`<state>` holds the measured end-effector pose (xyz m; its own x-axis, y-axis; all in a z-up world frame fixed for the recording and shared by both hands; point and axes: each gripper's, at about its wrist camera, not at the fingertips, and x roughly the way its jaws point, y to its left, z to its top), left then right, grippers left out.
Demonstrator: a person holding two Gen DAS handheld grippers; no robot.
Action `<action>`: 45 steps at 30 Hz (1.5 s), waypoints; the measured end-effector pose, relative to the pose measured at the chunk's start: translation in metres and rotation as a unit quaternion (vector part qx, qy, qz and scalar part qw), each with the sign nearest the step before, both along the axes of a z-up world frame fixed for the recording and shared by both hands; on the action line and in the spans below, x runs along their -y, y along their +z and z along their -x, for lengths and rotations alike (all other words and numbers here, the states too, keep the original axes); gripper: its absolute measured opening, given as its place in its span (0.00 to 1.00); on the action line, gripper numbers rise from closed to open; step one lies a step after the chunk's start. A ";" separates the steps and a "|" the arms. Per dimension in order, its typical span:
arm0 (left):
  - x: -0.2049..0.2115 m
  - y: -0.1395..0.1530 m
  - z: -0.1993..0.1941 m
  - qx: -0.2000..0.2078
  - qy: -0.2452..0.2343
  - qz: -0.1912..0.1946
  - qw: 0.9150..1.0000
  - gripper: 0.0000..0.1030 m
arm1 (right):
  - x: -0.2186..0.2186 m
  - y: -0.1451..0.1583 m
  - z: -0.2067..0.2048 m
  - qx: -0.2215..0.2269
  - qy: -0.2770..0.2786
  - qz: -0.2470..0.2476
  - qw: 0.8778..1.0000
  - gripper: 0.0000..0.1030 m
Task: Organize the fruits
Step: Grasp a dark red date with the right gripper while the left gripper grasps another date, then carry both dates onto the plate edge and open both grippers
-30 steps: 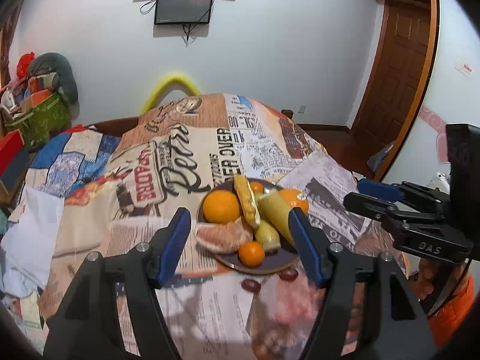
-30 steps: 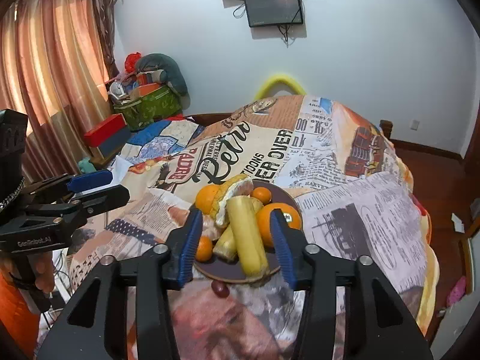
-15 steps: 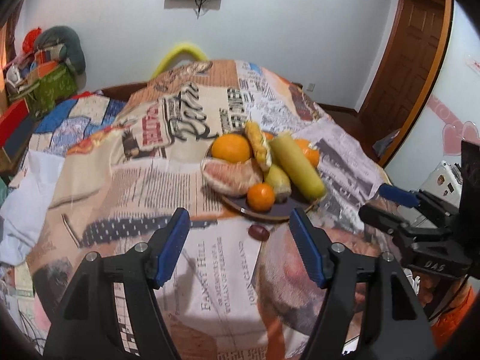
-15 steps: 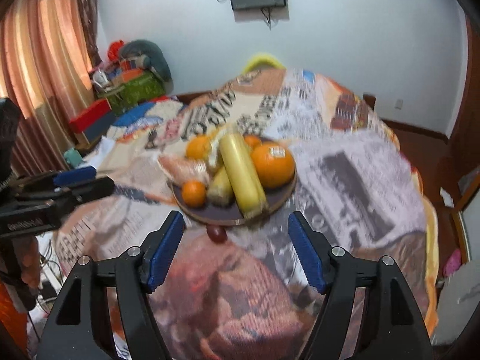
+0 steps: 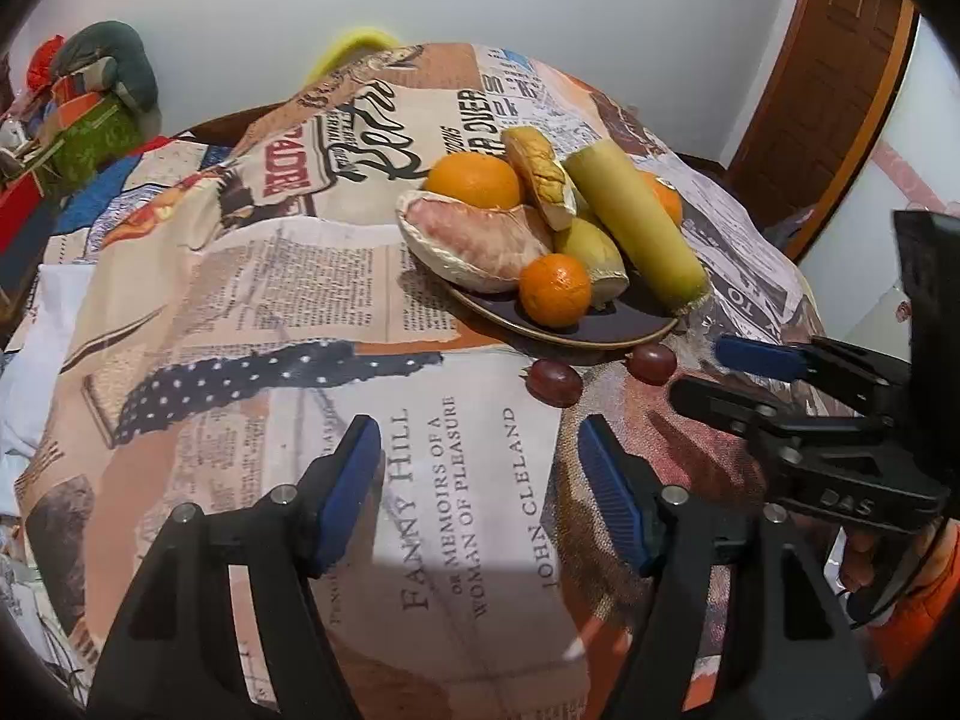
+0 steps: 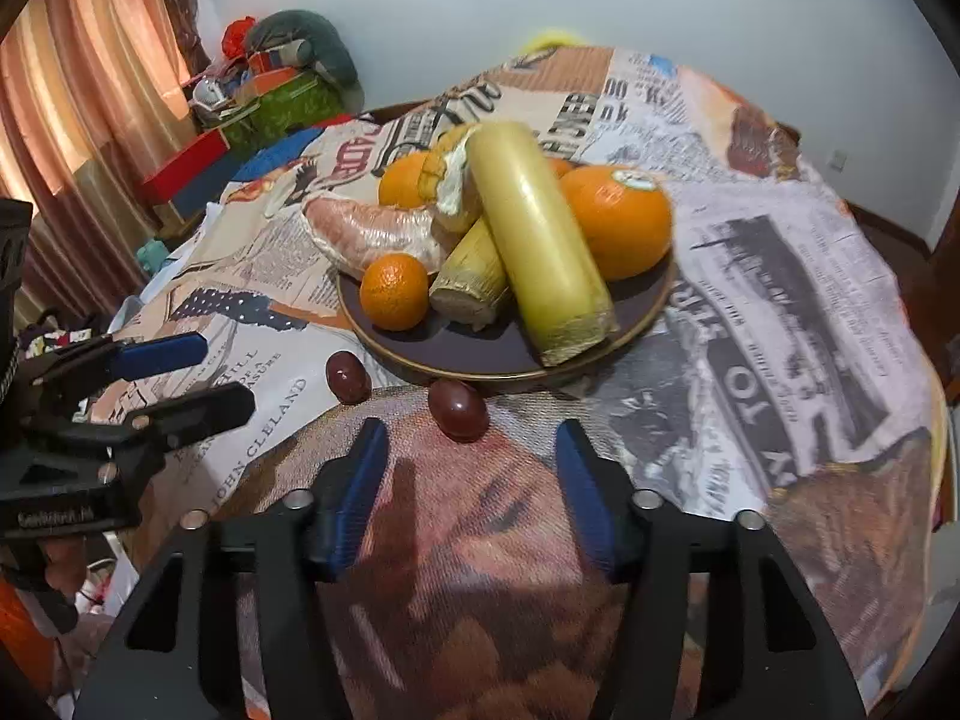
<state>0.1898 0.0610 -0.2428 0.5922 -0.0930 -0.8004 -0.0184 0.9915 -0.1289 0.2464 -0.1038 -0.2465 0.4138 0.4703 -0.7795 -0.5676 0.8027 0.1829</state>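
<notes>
Newsprint-patterned cloth point(image 5: 336, 312) drapes the round worktop before you, with white wall and a brown wooden door point(image 5: 840, 54) behind. Nearest, your left gripper point(image 5: 480, 474) hangs wide open and empty over the cloth, blue-padded fingers point(image 5: 354, 480) apart; your right gripper point(image 6: 471, 480) is likewise spread wide, holding nothing. Just beyond the right gripper's tips lie two dark red grapes on the cloth: one point(image 6: 459, 409) close against the rim of the plate, the other point(image 6: 347, 377) a little to its left. Behind them sits the dark round plate with a gold rim point(image 6: 600, 354), piled with fruit. At its front rests a small orange mandarin point(image 6: 394, 291) beside a pale yellow-green husked stalk point(image 6: 474, 282). A long yellow-green cylinder in clear wrap point(image 6: 534, 234) leans across the pile, a large orange with a sticker point(image 6: 618, 228) to its right, a film-wrapped peeled pomelo segment point(image 6: 372, 237) to its left. Farther back sits another orange point(image 6: 402, 180).
</notes>
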 end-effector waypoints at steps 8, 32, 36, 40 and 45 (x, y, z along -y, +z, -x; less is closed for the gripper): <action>0.008 -0.008 -0.011 -0.005 -0.028 0.011 1.000 0.53 | -0.011 -0.008 -0.006 0.000 0.015 0.015 1.000 0.32; 0.028 -0.016 -0.035 -0.012 -0.062 0.007 0.998 0.20 | 0.001 0.012 -0.004 0.017 0.016 -0.022 0.999 0.19; 0.020 -0.008 -0.033 -0.001 -0.053 0.009 0.999 0.20 | -0.001 0.016 -0.006 0.022 0.015 -0.026 0.999 0.19; 0.011 0.004 -0.036 0.015 -0.042 0.010 0.999 0.20 | -0.004 0.019 -0.010 0.026 0.015 -0.027 0.999 0.19; 0.004 0.009 -0.047 0.024 -0.030 0.006 0.999 0.20 | -0.011 0.018 -0.017 0.028 0.018 -0.025 0.999 0.19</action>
<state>0.2371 0.0574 -0.2340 0.6224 -0.1396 -0.7702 0.0477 0.9889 -0.1407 0.2632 -0.0927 -0.2286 0.4392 0.5232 -0.7303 -0.6060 0.7727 0.1891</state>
